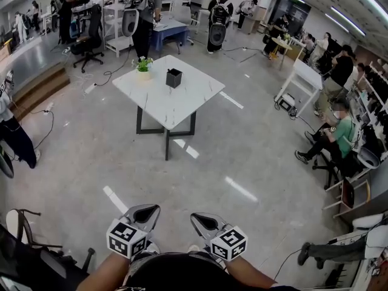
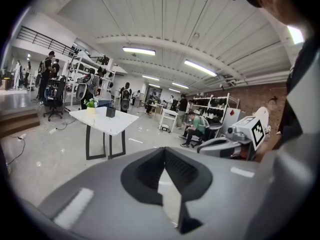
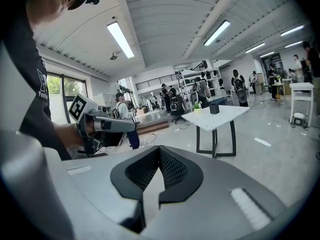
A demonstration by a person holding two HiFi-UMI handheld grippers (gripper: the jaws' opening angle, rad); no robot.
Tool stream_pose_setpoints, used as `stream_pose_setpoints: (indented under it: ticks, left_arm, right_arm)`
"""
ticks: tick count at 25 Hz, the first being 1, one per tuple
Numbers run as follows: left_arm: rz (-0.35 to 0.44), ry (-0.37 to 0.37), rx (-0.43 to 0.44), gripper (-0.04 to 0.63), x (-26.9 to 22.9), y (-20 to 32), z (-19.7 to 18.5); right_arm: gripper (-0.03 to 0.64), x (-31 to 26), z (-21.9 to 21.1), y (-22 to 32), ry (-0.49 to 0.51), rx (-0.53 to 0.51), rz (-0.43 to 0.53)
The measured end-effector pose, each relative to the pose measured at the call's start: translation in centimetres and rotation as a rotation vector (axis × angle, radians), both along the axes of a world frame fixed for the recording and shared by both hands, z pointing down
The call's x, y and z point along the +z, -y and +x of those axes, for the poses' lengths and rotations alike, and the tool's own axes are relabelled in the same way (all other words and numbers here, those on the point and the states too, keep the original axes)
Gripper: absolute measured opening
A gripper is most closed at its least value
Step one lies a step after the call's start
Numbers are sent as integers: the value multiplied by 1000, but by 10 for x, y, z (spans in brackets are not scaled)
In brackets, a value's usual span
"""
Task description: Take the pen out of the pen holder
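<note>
We hold the left gripper [image 1: 148,212] and right gripper [image 1: 200,220] close to our body, both jaws closed on nothing. The black pen holder [image 1: 174,77] stands on the white counter [image 1: 159,105] well ahead, near a potted plant [image 1: 143,65].

Floor [image 1: 182,180] ahead: open up to the tabletop [image 1: 163,96].
Tabletop obstacles: pen holder [image 1: 174,77], potted plant [image 1: 143,66]; remainder bare.
</note>
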State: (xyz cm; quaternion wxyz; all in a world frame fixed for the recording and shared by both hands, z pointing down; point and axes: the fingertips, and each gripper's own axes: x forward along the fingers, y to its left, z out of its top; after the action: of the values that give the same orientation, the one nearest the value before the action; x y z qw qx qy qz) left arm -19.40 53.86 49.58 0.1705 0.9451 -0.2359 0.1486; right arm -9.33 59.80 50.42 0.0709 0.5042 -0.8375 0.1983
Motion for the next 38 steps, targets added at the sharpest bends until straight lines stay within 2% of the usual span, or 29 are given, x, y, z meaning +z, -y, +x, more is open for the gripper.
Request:
stream_pose_setpoints:
  ticks: [22, 31, 38]
  left_arm:
    - [13, -7, 57, 57, 4, 30, -58]
    - [-16, -15, 73, 57, 15, 29, -76]
    - [-37, -18, 59, 57, 24, 37, -81]
  right_arm:
    - [0, 5, -64, 27, -22, 38, -6]
    - [0, 7, -87, 28, -35, 41, -22]
    - [0, 8, -87, 40, -30, 47, -25]
